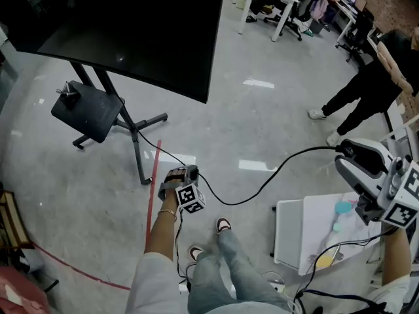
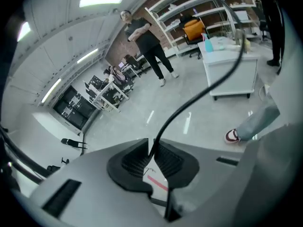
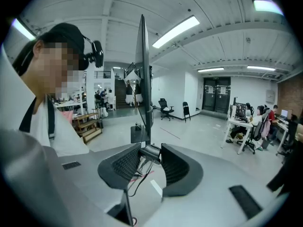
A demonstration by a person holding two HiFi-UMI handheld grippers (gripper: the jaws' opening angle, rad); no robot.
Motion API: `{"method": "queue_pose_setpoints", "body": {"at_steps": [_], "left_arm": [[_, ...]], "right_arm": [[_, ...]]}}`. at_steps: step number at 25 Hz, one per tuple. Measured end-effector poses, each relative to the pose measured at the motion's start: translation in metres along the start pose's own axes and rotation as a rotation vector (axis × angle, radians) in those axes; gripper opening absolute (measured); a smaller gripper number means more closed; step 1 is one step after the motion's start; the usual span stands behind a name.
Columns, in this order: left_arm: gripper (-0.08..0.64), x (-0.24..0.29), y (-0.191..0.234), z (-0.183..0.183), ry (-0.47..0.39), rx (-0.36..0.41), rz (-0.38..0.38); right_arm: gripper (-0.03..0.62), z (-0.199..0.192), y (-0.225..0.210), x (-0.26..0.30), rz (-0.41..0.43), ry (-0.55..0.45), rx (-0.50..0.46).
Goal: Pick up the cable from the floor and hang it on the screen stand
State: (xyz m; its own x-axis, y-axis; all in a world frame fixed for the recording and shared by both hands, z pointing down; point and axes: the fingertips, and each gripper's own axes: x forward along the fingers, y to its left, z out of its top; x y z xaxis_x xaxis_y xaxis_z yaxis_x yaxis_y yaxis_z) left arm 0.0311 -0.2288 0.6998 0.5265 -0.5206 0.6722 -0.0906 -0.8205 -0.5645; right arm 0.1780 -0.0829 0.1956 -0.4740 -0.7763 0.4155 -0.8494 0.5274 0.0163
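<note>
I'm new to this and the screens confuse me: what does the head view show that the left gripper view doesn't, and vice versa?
Only the head view: both grippers from above, the left gripper near the floor, the right gripper where the cable ends. Only the left gripper view: its jaws pinched on the cable up close, and the ceiling lights. Both: that black cable, the white cart, a standing person in black, the red floor line.

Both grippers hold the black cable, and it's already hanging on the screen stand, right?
Not hung yet. The left gripper and right gripper both grip the black cable, but the head view shows it lying along the floor, not on the screen stand.
</note>
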Motion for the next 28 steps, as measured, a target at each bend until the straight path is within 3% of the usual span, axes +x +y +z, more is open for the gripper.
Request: {"method": "queue_pose_setpoints", "body": {"at_steps": [7, 12, 19, 21, 24, 28], "left_arm": [[0.037, -0.08, 0.007, 0.039, -0.117, -0.136, -0.12], [0.037, -0.129, 0.012, 0.062, -0.192, -0.203, -0.194], [0.037, -0.211, 0.028, 0.109, -0.355, -0.235, -0.317], [0.032, -0.242, 0.047, 0.128, -0.427, -0.297, -0.354], [0.026, -0.29, 0.088, 0.154, -0.531, -0.451, -0.395], [0.017, -0.347, 0.134, 0.185, -0.621, -0.62, -0.39]], "right_arm": [[0.144, -0.06, -0.047, 0.046, -0.084, 0.103, 0.033], [0.144, -0.099, -0.054, 0.08, -0.074, 0.165, 0.081], [0.144, -0.121, -0.051, 0.091, -0.015, 0.224, 0.117], [0.144, -0.12, -0.054, 0.093, 0.002, 0.209, 0.169], [0.144, -0.12, -0.058, 0.092, 0.036, 0.174, 0.283], [0.144, -0.113, -0.045, 0.079, 0.119, 0.08, 0.458]]}}
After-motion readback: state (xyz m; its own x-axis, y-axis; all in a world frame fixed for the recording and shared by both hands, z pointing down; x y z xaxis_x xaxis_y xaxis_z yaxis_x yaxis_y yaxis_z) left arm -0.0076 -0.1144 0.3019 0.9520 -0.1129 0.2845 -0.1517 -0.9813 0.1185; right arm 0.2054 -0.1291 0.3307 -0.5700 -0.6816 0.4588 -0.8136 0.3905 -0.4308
